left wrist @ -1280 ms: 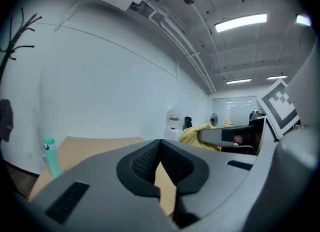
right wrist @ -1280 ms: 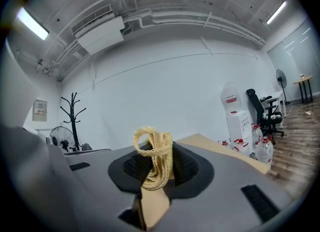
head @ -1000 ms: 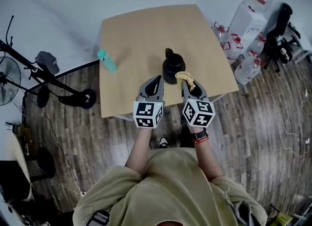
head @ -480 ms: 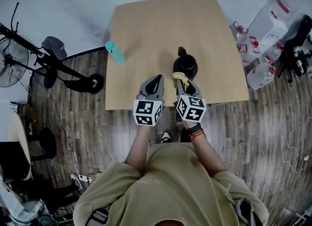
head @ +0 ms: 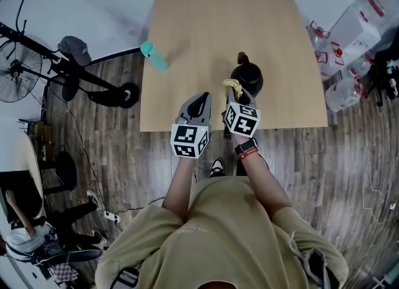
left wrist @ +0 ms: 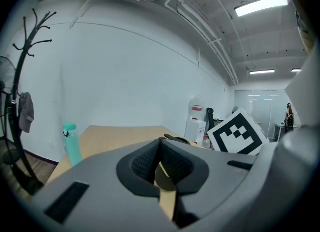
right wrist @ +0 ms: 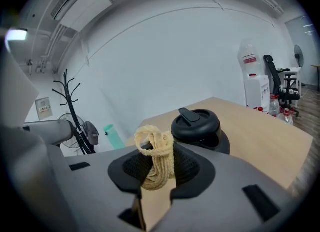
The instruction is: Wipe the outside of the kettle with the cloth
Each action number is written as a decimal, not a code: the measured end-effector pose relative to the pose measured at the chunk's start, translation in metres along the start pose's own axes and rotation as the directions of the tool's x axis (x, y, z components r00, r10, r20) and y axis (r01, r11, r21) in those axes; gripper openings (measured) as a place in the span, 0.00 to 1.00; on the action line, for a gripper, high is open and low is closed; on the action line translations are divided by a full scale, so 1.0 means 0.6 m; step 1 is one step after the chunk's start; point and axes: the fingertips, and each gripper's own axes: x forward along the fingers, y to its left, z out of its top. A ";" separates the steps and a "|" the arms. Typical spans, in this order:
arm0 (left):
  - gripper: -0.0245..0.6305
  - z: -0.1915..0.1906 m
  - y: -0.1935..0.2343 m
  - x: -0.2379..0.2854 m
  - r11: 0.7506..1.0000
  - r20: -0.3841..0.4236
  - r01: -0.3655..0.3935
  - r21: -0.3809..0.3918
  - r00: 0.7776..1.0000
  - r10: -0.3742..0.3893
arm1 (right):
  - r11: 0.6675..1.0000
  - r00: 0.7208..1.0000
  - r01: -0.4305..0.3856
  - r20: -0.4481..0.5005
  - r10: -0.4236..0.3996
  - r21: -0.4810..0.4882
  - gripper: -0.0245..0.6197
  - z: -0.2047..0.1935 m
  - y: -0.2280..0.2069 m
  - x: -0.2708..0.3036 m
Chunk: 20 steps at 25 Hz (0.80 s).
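Observation:
A black kettle (head: 247,77) stands on the wooden table (head: 206,32) near its front edge; in the right gripper view the kettle (right wrist: 197,126) sits just beyond the jaws, a little right. My right gripper (head: 235,92) is shut on a yellow cloth (head: 233,86), which bunches up between the jaws as the cloth (right wrist: 156,156). It is right beside the kettle's near side. My left gripper (head: 199,103) is shut with nothing in it, over the table's front edge to the left of the kettle. The left gripper (left wrist: 160,160) shows its pads pressed together.
A teal bottle (head: 154,56) stands at the table's left edge, also seen as the bottle (left wrist: 72,143). A fan and a coat stand (head: 68,72) are on the floor at left. Water jugs and a dispenser (head: 361,25) stand right of the table.
The right gripper with the cloth has moved forward and closer to the kettle's side. The head view has shifted, so the table sits further right. The left gripper has barely moved.

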 end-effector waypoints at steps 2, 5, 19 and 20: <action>0.07 -0.003 0.004 0.001 1.000 -0.001 -0.005 -0.010 1.000 0.005 | 1.000 1.000 0.010 -0.003 -0.010 -0.019 0.21 -0.001 0.000 0.014; 0.07 -0.006 0.010 0.000 1.000 -0.002 -0.016 -0.019 1.000 0.016 | 0.999 0.999 0.028 -0.019 -0.029 -0.045 0.21 -0.008 -0.004 0.028; 0.07 -0.017 0.009 0.007 0.999 -0.023 -0.008 -0.032 1.000 0.007 | 0.994 0.994 0.075 -0.074 -0.081 -0.080 0.21 -0.033 -0.027 0.040; 0.07 -0.018 0.009 0.007 0.999 -0.023 -0.007 -0.031 1.000 0.006 | 0.994 0.994 0.072 -0.077 -0.078 -0.080 0.21 -0.035 -0.027 0.040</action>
